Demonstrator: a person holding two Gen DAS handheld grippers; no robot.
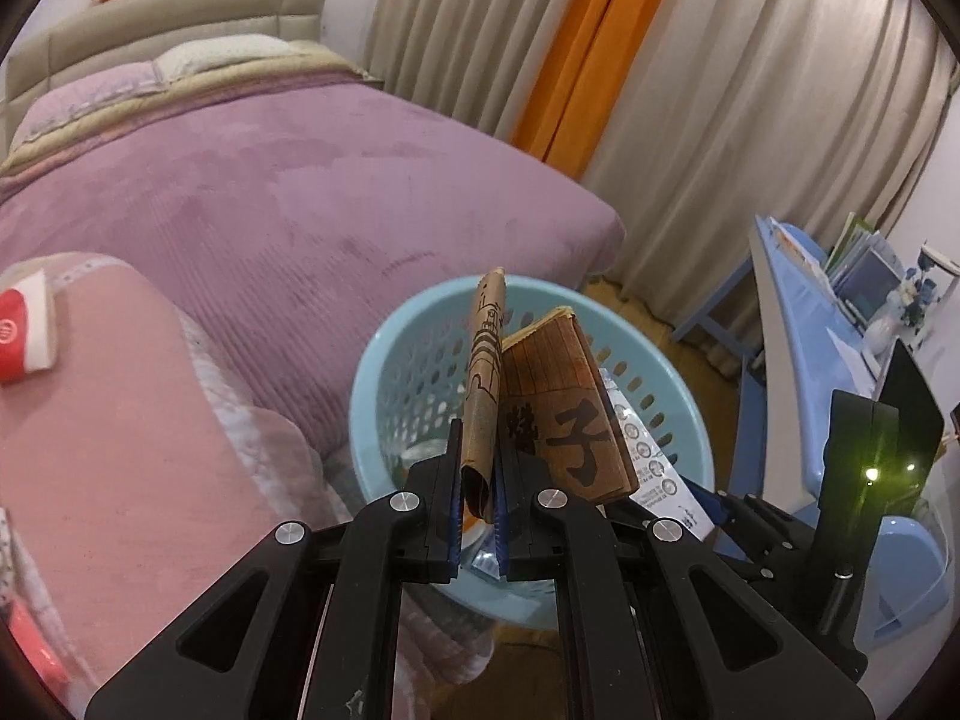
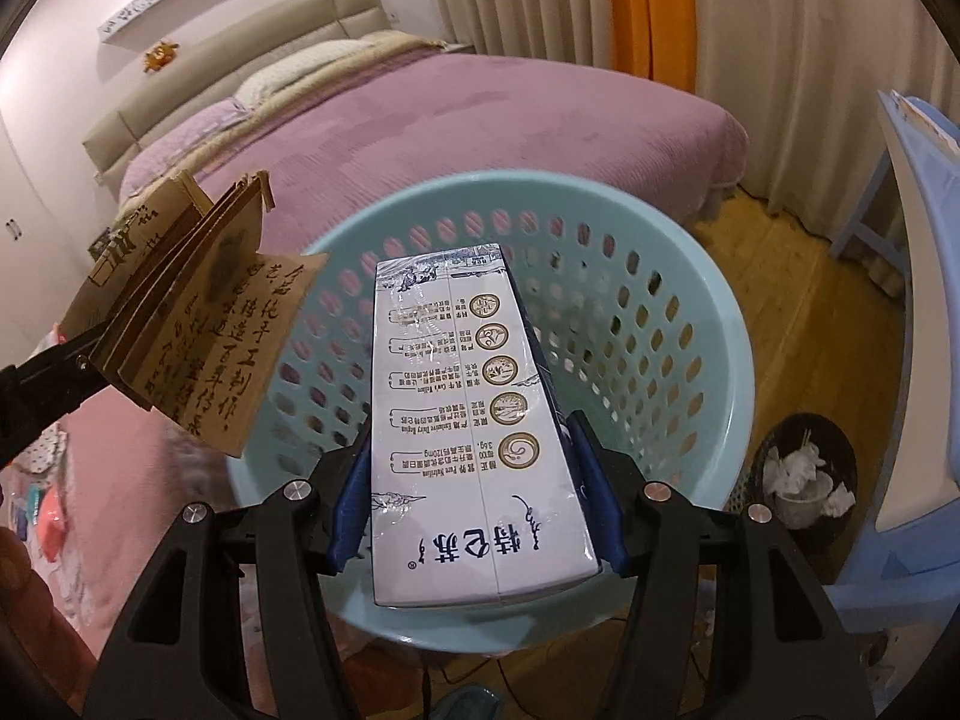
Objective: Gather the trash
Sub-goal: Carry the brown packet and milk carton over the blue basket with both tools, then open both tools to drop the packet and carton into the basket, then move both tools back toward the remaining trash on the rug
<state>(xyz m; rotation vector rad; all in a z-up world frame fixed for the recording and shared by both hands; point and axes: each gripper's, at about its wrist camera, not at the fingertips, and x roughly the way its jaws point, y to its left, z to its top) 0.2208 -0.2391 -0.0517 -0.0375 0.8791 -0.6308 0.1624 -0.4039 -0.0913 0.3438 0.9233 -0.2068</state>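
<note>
Bedroom: a bed [image 1: 288, 192] under a purple cover fills the back, beige and orange curtains [image 1: 600, 60] behind it, wooden floor [image 2: 798, 276] beside. Below both tools stands a pale blue basket [image 2: 708, 324] with holed walls. To its right, a small dark bin [image 2: 804, 468] holds crumpled tissue. Right gripper [image 2: 480, 480] is clamped on a white carton [image 2: 468, 420], held over the basket's mouth. Left gripper [image 1: 480, 498] is pinched tight on a folded brown paper bag [image 1: 486, 372] with black printing, hanging just left of the carton above the basket rim.
</note>
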